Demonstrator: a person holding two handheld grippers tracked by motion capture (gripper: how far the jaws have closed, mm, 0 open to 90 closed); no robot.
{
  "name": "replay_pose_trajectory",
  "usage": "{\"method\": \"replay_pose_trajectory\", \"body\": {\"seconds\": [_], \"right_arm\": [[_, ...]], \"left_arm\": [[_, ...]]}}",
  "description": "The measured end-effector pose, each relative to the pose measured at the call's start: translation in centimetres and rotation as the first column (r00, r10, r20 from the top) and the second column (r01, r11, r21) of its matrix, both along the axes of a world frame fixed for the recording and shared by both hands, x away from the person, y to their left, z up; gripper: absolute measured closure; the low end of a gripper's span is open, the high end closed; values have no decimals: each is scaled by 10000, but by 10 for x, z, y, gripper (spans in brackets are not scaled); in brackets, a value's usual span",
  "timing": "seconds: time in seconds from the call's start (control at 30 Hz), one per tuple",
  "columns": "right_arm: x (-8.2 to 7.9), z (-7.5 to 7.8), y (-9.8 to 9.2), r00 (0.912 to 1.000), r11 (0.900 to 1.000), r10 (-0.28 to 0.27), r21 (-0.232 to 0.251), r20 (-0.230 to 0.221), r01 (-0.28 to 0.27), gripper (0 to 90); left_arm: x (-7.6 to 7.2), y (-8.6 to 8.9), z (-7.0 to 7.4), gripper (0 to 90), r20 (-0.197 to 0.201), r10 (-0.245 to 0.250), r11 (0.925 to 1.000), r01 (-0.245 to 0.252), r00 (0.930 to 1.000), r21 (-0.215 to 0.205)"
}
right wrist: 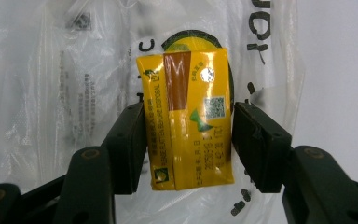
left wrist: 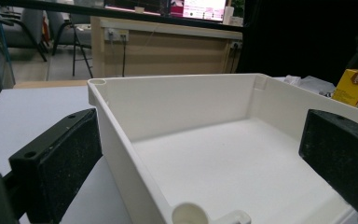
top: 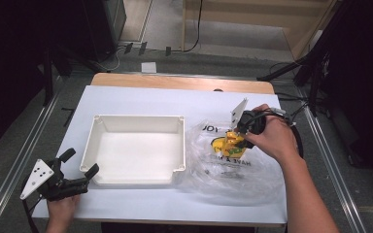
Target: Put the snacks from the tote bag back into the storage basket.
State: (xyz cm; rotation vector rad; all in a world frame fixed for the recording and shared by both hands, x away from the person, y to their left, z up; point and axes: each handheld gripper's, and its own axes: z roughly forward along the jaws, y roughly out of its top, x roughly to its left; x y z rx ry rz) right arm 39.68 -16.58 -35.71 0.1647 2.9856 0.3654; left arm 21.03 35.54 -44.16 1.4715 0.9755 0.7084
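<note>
The right tool (right wrist: 189, 140) grips a yellow drink carton (right wrist: 186, 119) by its two narrow sides, the flat black pads pressed against glossy printed card with a brown stripe down one face. In the high view this tool (top: 236, 137) sits at about three o'clock on the counter (top: 141, 201), over a crumpled clear plastic bag (top: 223, 170) bearing dark lettering, and the carton (top: 230, 142) shows as a small yellow block above the wrinkled film. The left tool (top: 80, 170) rests at about eight o'clock with its jaws spread wide and nothing between the rough, matte pads (left wrist: 56, 163). Its jaws straddle the near left corner of a rectangular white plastic tray (top: 90, 145), smooth-walled with rounded corner posts, lying at the counter's middle.
</note>
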Motion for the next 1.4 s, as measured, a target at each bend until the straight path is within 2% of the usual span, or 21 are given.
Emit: {"method": "replay_pose_trajectory", "body": {"seconds": [0.07, 0.1, 0.2, 0.43, 0.57, 0.7, 0.73, 0.8, 0.93, 1.03, 1.1, 1.23, 1.27, 1.4], "right_arm": [[1, -1, 3, 9999, 9998, 152, -100, -66, -153, 481], [1, -2, 5, 9999, 9998, -25, -214, -131, 22, 485], [4, -5, 9, 9997, 9995, 159, -267, -164, -163, 490], [4, -10, 15, 9992, 9980, 170, -597, -358, -192, 514], [5, -10, 16, 9989, 9981, 338, -496, -320, -354, 534], [4, -9, 16, 9986, 9982, 249, -533, -459, -273, 535], [3, -9, 17, 9978, 9975, 211, -660, -626, -252, 535], [3, -8, 18, 9960, 9975, 323, -599, -829, -373, 536], [3, -7, 17, 9955, 9969, 407, -644, -861, -463, 538], [2, -5, 17, 9964, 9961, 357, -775, -764, -416, 539], [1, -2, 17, 9953, 9958, 288, -835, -927, -366, 539], [1, 4, 17, 9950, 9950, 452, -846, -891, -528, 540], [-1, 6, 17, 9951, 9946, 284, -964, -949, -376, 540], [-1, 14, 18, 9956, 9957, 423, -790, -833, -489, 540]], "left_arm": [[0, 0, 0, 0, 23, -2, 10000, 2, 10000, 27], [0, 0, 0, 0, 13, 7, 10000, -7, 10000, 52], [0, 0, 0, 0, 19, 14, 10000, -14, 10000, 42], [0, 0, 0, 0, 21, 5, 10000, -5, 10000, -8], [0, 0, 0, 0, 24, 2, 10000, -2, 10000, -12], [0, 1, 0, 0, 9, -9, 10000, 9, 10000, -35], [0, 1, 0, 0, 13, -16, 10000, 16, 10000, -33], [0, 1, 0, 0, 2, 3, 10000, -3, 10000, -41], [0, 0, 0, 0, -2, -5, 10000, 5, 10000, 12], [0, 0, 0, 0, -11, 14, 10000, -14, 10000, 16], [0, 0, 0, 0, 16, -2, 10000, 2, 10000, 34], [0, 0, 0, 0, -2, 5, 10000, -5, 10000, 14], [0, 0, 0, 0, -2, 2, 10000, -2, 10000, 15], [0, 0, 0, 0, -6, 8, 10000, -8, 10000, 28]]}}
